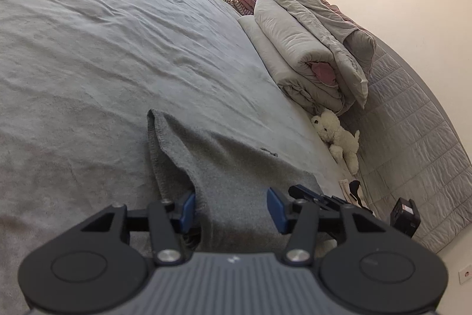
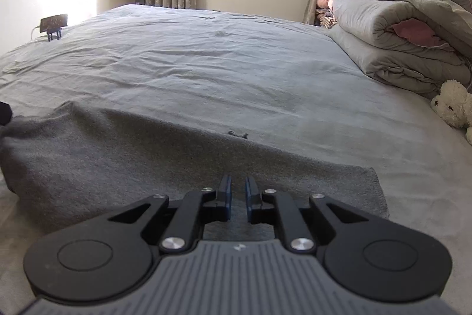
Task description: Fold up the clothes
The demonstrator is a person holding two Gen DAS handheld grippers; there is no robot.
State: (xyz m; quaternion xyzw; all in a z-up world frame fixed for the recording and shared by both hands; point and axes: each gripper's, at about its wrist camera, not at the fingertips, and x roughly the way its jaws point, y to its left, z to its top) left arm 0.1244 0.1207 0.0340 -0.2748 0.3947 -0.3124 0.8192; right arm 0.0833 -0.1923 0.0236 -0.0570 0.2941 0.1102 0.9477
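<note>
Your left gripper [image 1: 231, 210] has its jaws spread apart around a raised fold of the dark grey garment [image 1: 218, 155] on the bed [image 1: 88, 49]. At three o'clock, your right gripper [image 2: 238, 198] hovers nearly closed, empty. No readable writing.
</note>
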